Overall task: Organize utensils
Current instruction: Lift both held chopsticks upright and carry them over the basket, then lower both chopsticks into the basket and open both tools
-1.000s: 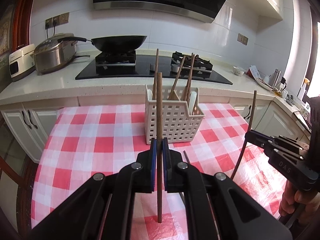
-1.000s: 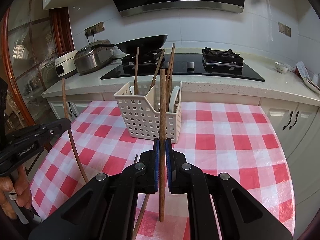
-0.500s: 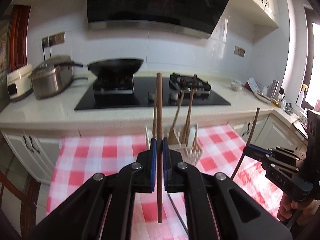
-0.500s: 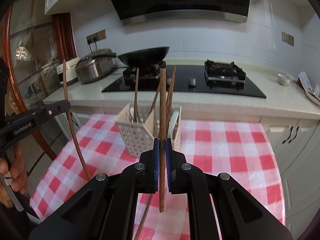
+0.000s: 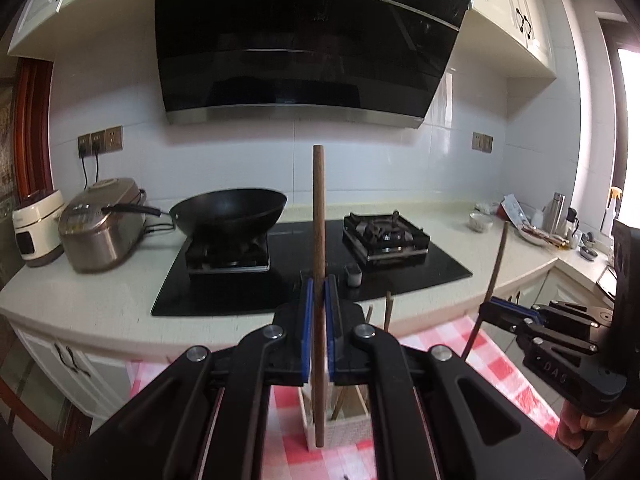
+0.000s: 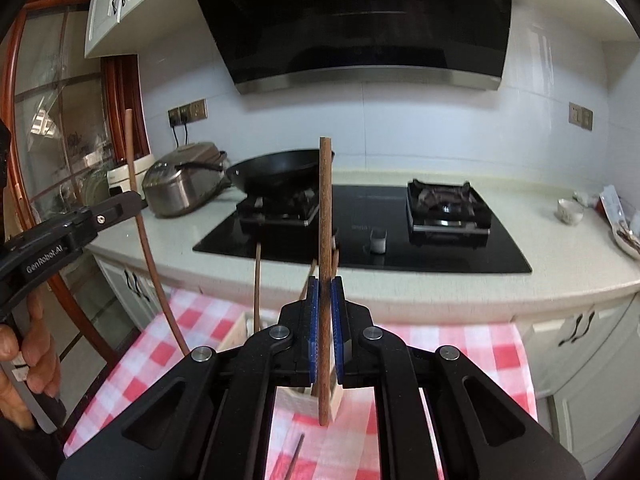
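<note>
- A kitchen counter with a hob is filling the background; the checked tabletop (image 6: 440,344) is lying below both grippers.
- The left gripper (image 5: 319,332) is pinching one chopstick (image 5: 319,280) upright; the right gripper (image 6: 325,328) is pinching another chopstick (image 6: 325,260).
- The white basket (image 5: 340,428) is sitting beneath the fingertips.
- Lowering off-line, a tip is likely catching the rim or the utensils already inside, tipping the basket.

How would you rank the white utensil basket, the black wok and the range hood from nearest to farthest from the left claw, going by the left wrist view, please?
1. White utensil basket: on the checked cloth just below the left claw, which grips a chopstick.
2. Black wok: on the left burner, farther back.
3. Range hood: on the wall, high above.
</note>
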Motion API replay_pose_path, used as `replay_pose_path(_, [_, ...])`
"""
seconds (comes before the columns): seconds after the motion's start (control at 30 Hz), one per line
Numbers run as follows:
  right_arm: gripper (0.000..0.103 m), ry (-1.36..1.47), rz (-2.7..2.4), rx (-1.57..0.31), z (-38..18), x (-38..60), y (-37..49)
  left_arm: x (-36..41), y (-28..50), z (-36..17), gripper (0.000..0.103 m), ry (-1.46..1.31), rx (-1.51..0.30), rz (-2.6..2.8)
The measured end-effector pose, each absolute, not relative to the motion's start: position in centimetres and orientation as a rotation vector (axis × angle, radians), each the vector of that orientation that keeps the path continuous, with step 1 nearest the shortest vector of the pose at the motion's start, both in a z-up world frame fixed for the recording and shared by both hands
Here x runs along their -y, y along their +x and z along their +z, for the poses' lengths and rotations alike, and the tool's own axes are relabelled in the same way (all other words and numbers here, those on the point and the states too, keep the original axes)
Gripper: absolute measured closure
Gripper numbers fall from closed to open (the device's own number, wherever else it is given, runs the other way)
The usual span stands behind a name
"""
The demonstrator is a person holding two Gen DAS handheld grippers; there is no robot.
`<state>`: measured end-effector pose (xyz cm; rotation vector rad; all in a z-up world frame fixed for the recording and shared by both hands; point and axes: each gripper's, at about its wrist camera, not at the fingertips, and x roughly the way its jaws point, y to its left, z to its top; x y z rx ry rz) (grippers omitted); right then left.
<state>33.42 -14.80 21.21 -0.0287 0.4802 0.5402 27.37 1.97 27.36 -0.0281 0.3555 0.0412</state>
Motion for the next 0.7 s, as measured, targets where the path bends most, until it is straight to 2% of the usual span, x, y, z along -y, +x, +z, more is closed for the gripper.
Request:
replay_pose_path(0.23, [0.094,-0.01,0.551,-0.486,21.1,13.0,36.6,-1.7,30.8,26.6,0.097,-0.043,-0.35,0.026])
replay_pose_path(0.7, [0.094,-0.008,0.539,-0.621,14.6,11.1,40.3,-2.9,35.6,17.8,0.097,-0.126,-0.5,-0.003])
